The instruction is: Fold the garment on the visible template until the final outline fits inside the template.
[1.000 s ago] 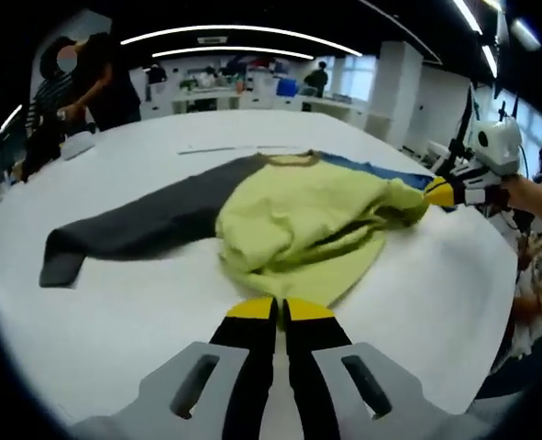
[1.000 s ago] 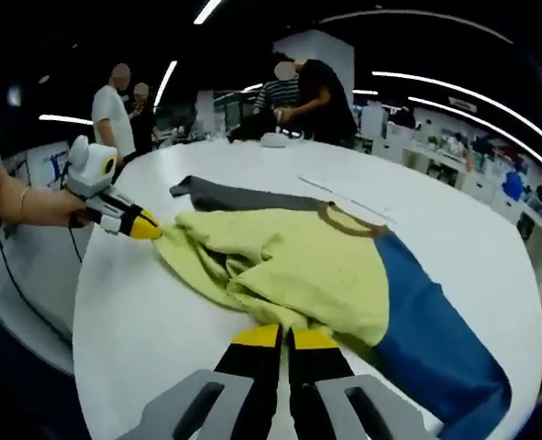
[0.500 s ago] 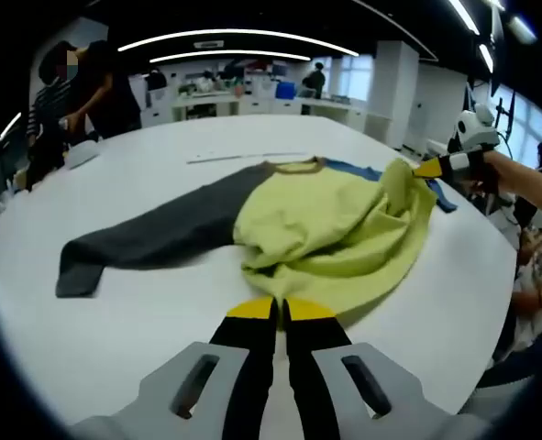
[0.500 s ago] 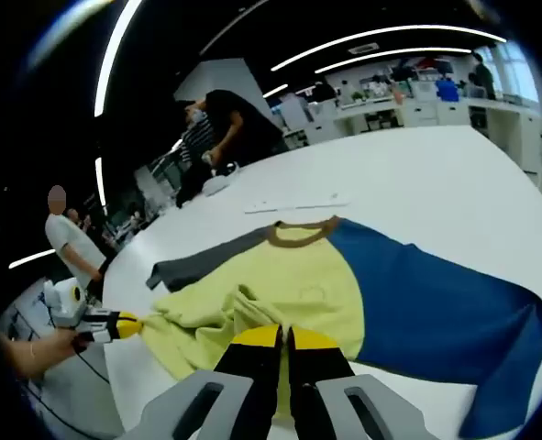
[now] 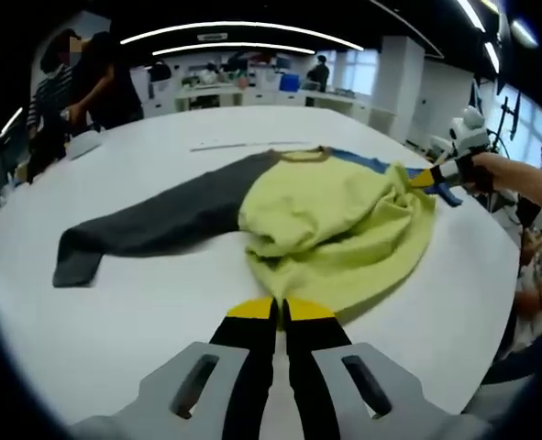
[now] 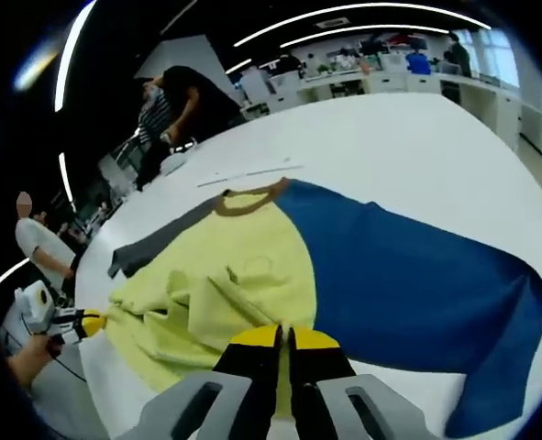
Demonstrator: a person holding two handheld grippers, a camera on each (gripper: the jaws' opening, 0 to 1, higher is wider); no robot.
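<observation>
Since a second ago the right claw (image 6: 282, 332) has carried its pinched edge of the garment (image 5: 335, 220) across, so the blue sleeve (image 6: 408, 284), earlier half covered, now lies spread open ahead and to the right of that claw, and the yellow-green body is less bunched. In the left gripper view the left claw (image 5: 280, 309) sits low at the near edge of the white desk (image 5: 142, 321), its yellow-tipped jaws pressed together on the hem of the yellow-green panel directly in front of them. Beyond it the panel lies in loose folds, with the dark grey sleeve (image 5: 151, 225) stretching away to the left and ahead of the claw, flat on the desk. To its far right, a hand (image 5: 495, 174) holds the other claw against a lifted corner of the yellow-green cloth, with a strip of blue just behind it. In the right gripper view the right claw's jaws are likewise closed on yellow-green fabric at their tips; the brown collar (image 6: 249, 194) lies ahead, the grey sleeve trails off to the left, and the left claw shows far left at the cloth's corner. A thin strip lies on the desk beyond the collar. People (image 5: 78, 87) stand at the desk's far side.
</observation>
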